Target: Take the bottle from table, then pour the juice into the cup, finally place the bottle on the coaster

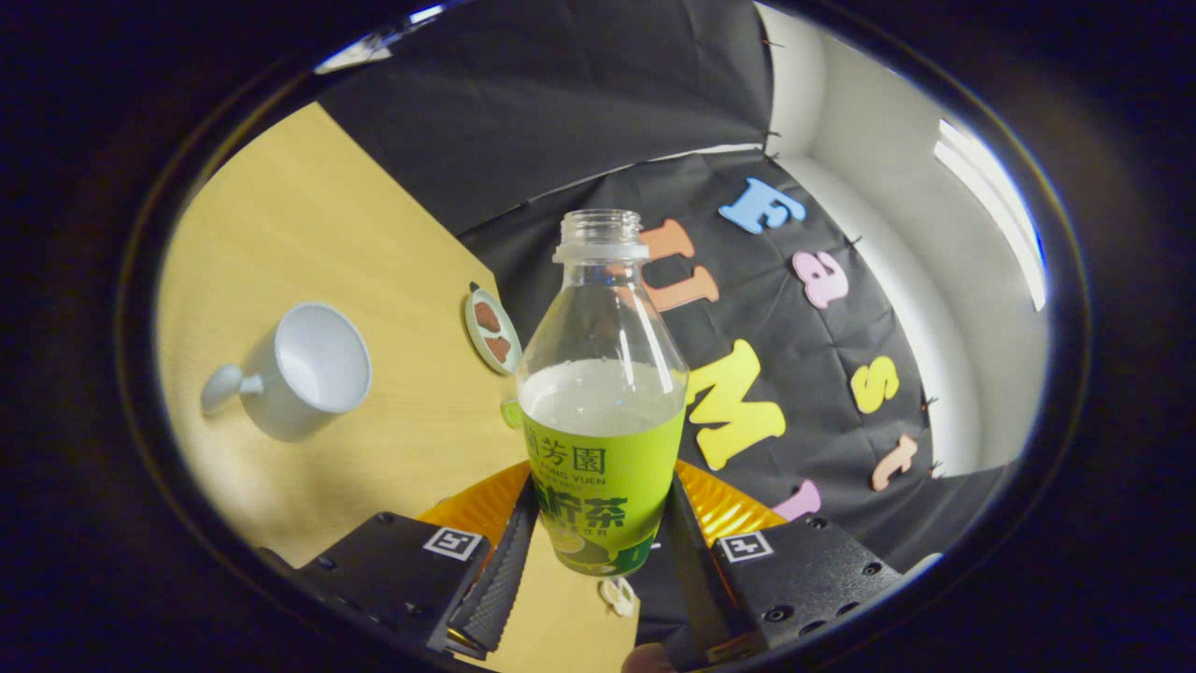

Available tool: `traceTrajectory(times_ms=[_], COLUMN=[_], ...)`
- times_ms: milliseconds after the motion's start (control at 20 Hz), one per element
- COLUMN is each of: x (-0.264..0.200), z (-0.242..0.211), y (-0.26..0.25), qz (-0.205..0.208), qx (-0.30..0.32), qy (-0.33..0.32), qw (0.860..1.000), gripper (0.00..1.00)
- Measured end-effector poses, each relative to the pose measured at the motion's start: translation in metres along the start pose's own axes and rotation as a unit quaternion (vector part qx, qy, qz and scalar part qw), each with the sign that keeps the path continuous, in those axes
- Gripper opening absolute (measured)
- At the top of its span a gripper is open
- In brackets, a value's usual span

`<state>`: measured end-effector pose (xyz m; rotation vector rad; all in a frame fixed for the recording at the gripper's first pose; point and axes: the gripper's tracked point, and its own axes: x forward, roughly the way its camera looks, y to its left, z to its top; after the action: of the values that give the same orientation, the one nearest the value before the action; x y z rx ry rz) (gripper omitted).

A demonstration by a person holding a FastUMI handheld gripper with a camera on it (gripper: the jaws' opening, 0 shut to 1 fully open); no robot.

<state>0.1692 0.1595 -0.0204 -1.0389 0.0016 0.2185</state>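
Bottle point(603, 393) of juice, clear plastic with a bright green label round its lower half, sits clamped in the tool point(598, 551), one finger point(505, 570) pressing on each side of the label. Its cap is off and the open neck points up and away from the fingers. Pale, cloudy liquid fills it to roughly the top of the label, and the shoulder and neck above are see-through and empty.

The bottle is lifted off the light wooden bench point(308, 243), which appears tilted in the gripper view. A white cup point(299, 369) with a handle stands on the bench, off to the left of the bottle and well apart from it, its mouth open and its inside looking empty. A small round coaster point(492, 329), pale with brownish patches, lies on the bench just beside the bottle's left shoulder and beyond the cup. Something shiny and orange-gold point(481, 505) with ridges shows just behind the fingers on either side of the bottle; I cannot tell what it is. Black cloth forms the booth wall point(561, 103) behind everything.
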Motion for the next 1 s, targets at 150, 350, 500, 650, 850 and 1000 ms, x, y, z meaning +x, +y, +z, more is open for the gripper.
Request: traceTrajectory(times_ms=[150, 350, 500, 650, 850, 1000], x=[-0.005, -0.002, 0.006, 0.021, 0.049, 0.075], z=[0.000, -0.007, -0.003, -0.005, -0.012, -0.029], y=[-0.008, -0.025, -0.041, -0.050, -0.029, -0.008], qz=[0.031, 0.073, 0.098, 0.093, 0.114, 0.130], qx=[0.121, 0.272, 0.365, 0.385, 0.411, 0.443], qy=[-0.009, 0.001, -0.021, -0.023, -0.016, 0.005], qw=[0.992, 0.959, 0.926, 0.918, 0.904, 0.887], gripper=[0.77, 0.77, 0.77, 0.77, 0.77, 0.77])
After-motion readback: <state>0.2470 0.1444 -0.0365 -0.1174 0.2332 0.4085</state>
